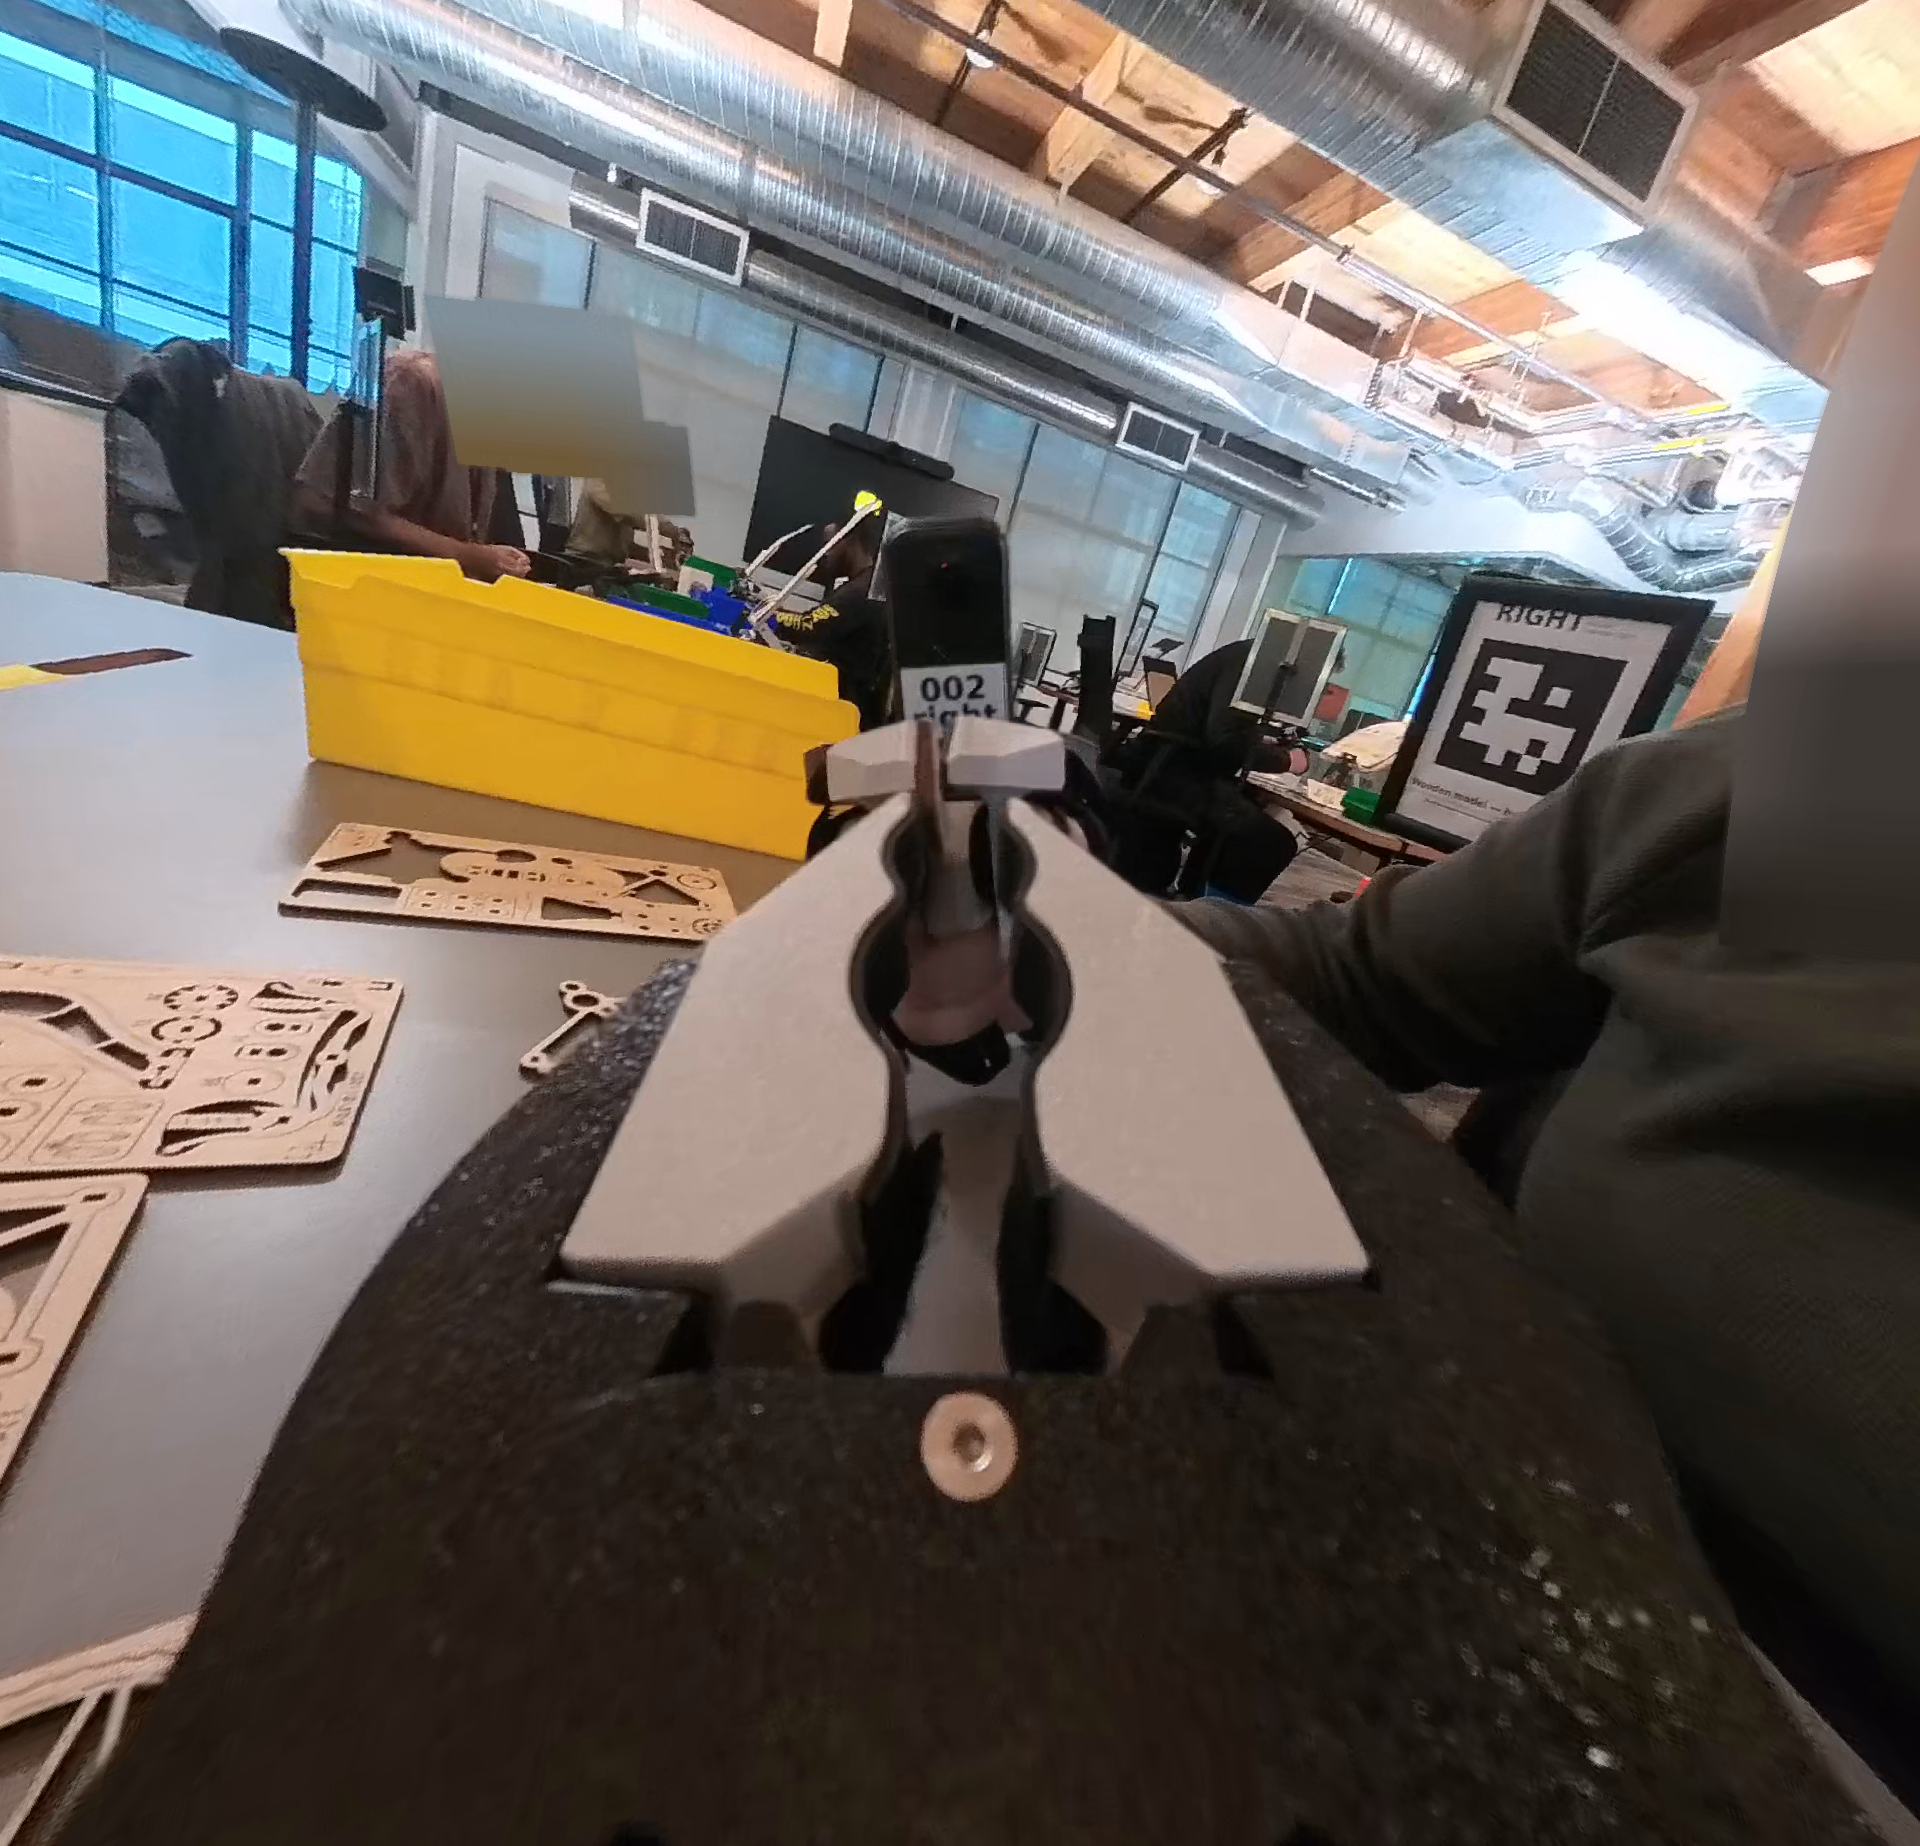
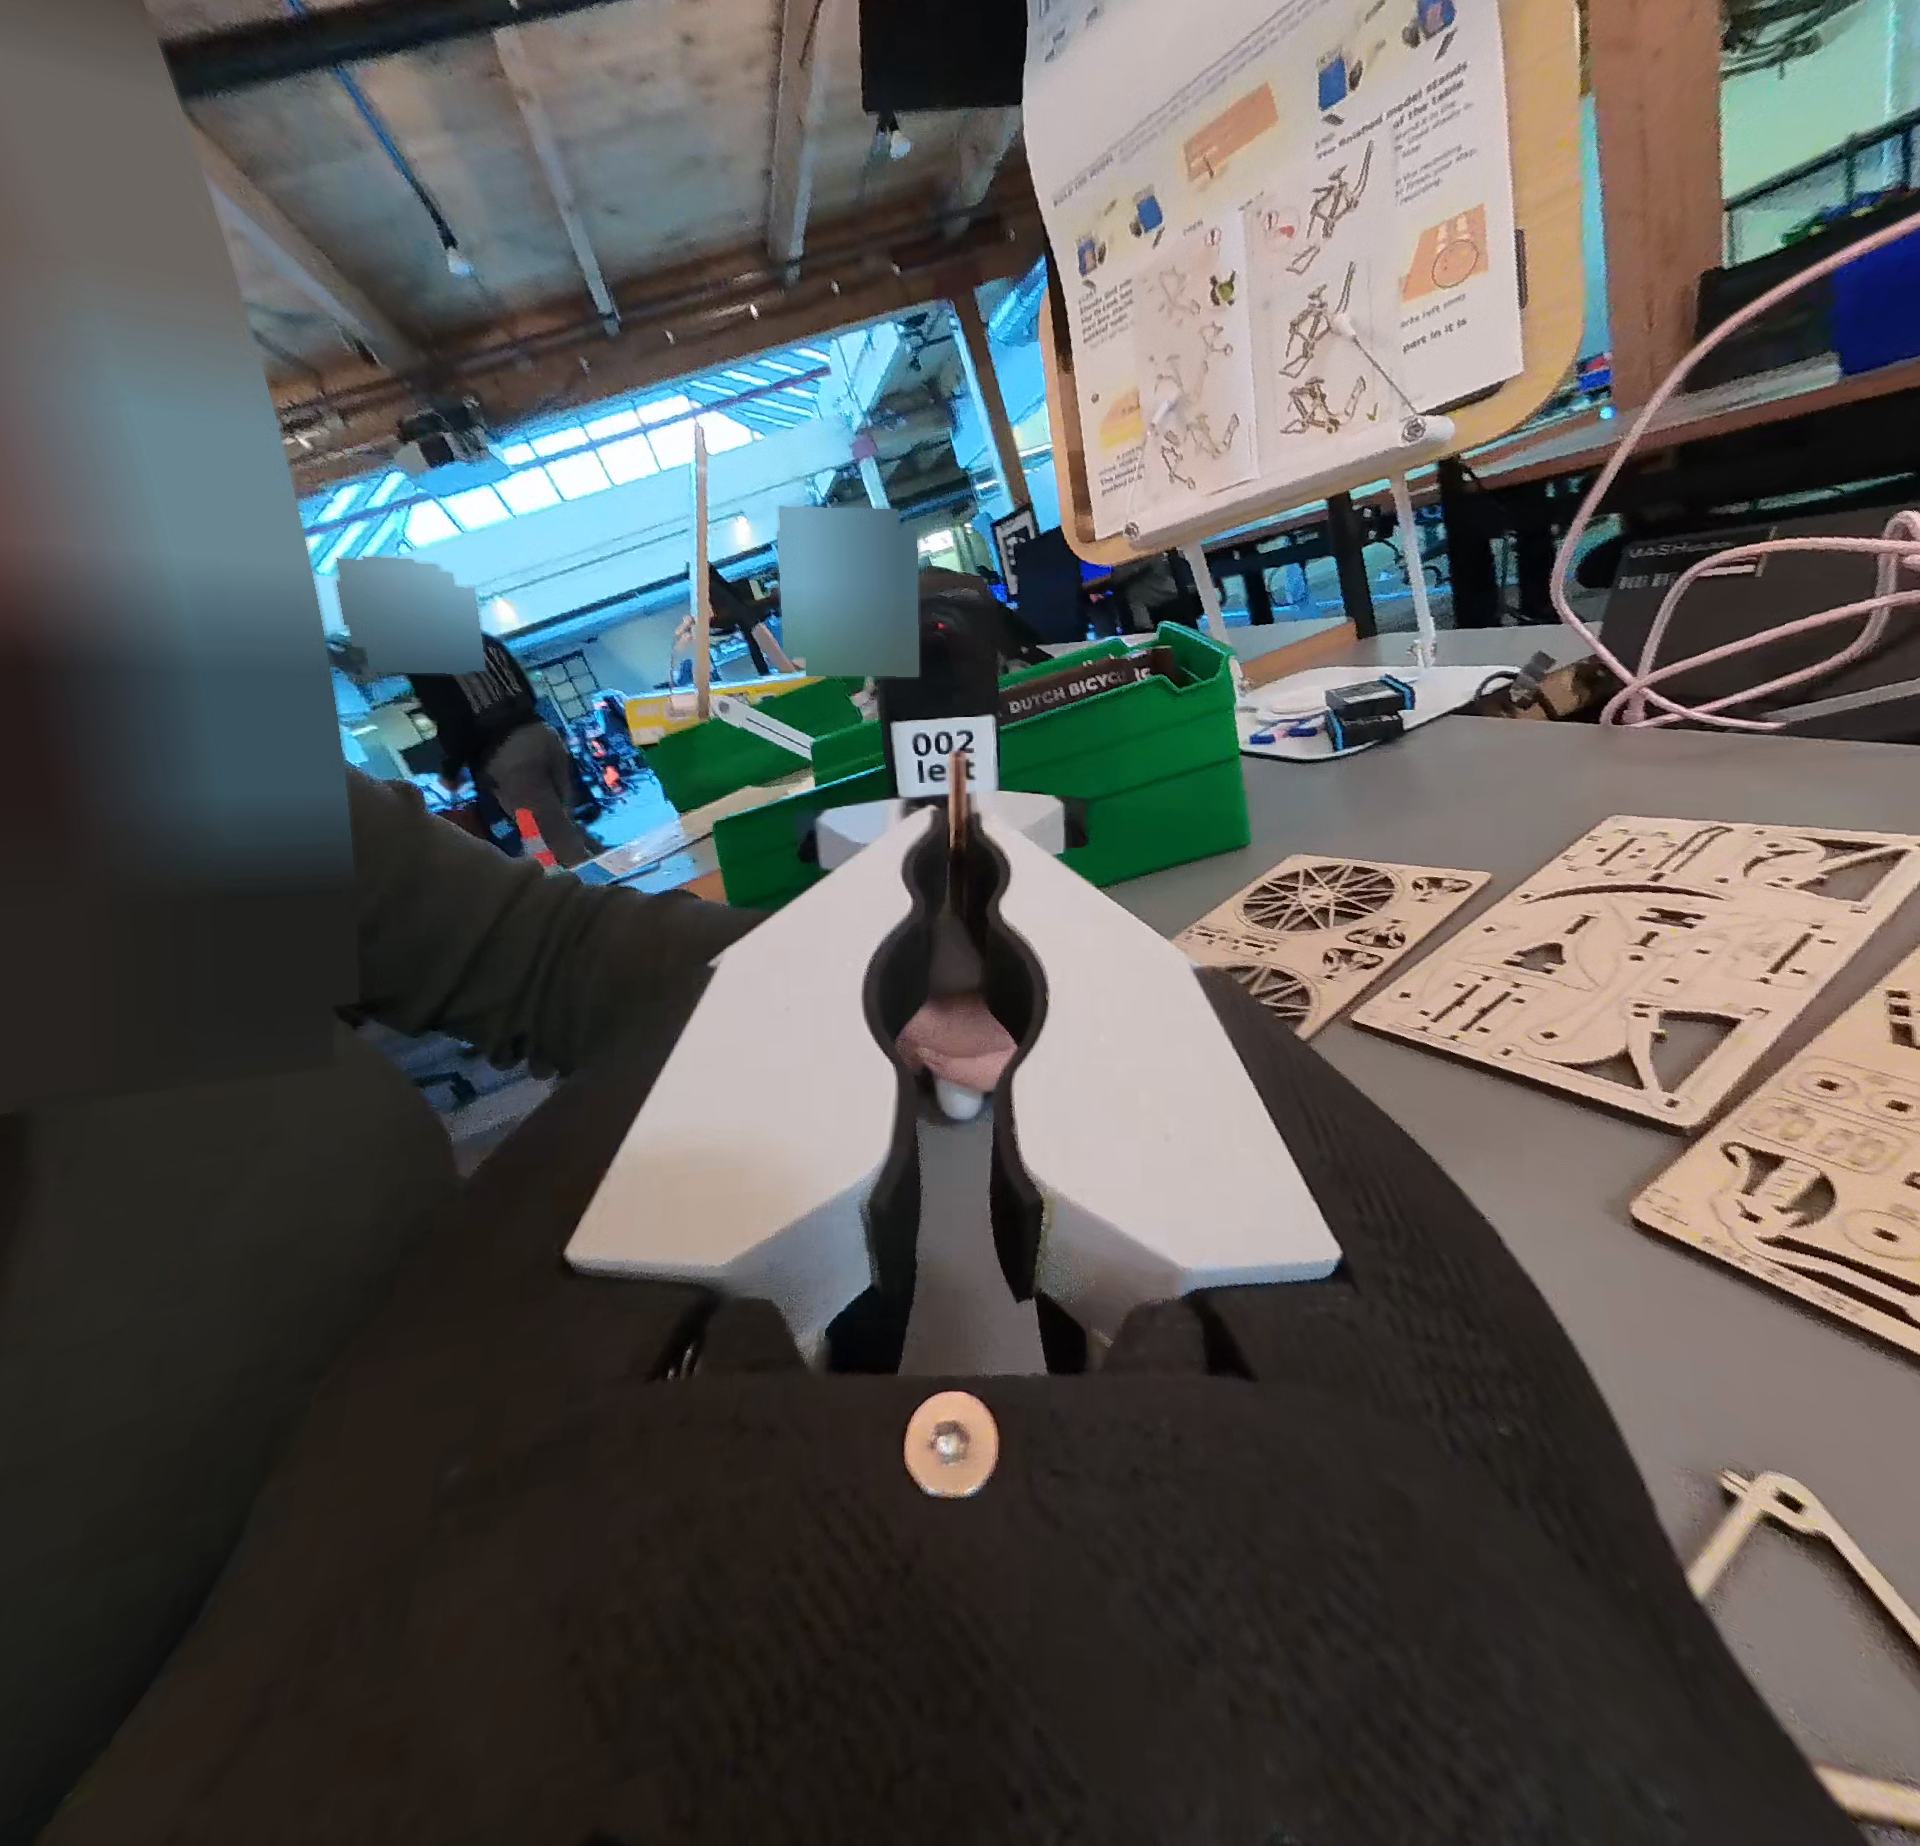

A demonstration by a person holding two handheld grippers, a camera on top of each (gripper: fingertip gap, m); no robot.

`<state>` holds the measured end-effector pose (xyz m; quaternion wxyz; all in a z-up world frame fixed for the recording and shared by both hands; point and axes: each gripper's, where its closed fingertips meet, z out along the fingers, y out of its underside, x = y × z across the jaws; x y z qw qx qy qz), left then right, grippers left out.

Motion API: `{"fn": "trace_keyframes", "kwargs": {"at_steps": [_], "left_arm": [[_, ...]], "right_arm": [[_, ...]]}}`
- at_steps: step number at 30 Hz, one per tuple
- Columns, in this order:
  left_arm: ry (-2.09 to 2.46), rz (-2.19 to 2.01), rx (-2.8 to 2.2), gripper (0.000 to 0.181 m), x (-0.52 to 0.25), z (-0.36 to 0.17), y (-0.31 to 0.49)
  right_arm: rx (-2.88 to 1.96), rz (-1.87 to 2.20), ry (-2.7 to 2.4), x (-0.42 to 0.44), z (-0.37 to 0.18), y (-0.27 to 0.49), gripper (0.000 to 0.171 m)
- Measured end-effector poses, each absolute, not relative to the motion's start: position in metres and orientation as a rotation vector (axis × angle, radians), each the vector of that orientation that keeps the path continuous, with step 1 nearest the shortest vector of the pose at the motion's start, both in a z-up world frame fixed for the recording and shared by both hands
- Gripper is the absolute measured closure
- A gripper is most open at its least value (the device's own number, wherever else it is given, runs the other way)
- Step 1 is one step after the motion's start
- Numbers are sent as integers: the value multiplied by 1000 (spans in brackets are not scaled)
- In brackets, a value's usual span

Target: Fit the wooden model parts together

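Note:
My two grippers meet tip to tip above the grey table point(image 1: 156, 809). My left gripper point(image 1: 940, 809) is shut on a thin wooden part point(image 1: 928, 773) that shows edge-on between its tips. The right gripper's grey fingers point(image 1: 1013, 762) face it, touching or almost touching. In the right wrist view my right gripper point(image 2: 958, 846) is shut on a thin wooden part point(image 2: 958, 820), also edge-on, with the left gripper's fingers point(image 2: 1029, 820) just behind. I cannot tell whether this is one part or two joined.
Laser-cut wooden sheets point(image 1: 509, 882) point(image 1: 177, 1058) point(image 2: 1652, 975) point(image 2: 1320, 913) lie on the table, with small loose parts point(image 1: 566, 1027) point(image 2: 1787, 1557). A yellow bin point(image 1: 540, 695) and a green bin point(image 2: 1132, 757) stand behind. An instruction sheet on a stand point(image 2: 1278, 186) and a pink cable point(image 2: 1745, 591) are at the far right. Only a small space, under 4 cm, lies between the two pairs of fingers.

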<state>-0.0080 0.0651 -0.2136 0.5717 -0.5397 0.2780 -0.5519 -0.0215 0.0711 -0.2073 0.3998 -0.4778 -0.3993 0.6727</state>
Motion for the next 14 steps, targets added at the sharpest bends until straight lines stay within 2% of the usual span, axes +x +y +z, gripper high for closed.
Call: {"fn": "trace_keyframes", "kwargs": {"at_steps": [1, 3, 14], "left_arm": [[644, -1279, -1264, 178, -9, -213, 66], [649, -1271, -1249, 181, -10, -211, 65], [630, -1300, -1251, 181, -13, -212, 67]], "right_arm": [[-1198, 1713, -1008, -22, -206, 69, 171], [-1173, 1715, -1002, -23, -204, 67, 171], [-1069, 1449, -1021, -25, -206, 69, 169]]}}
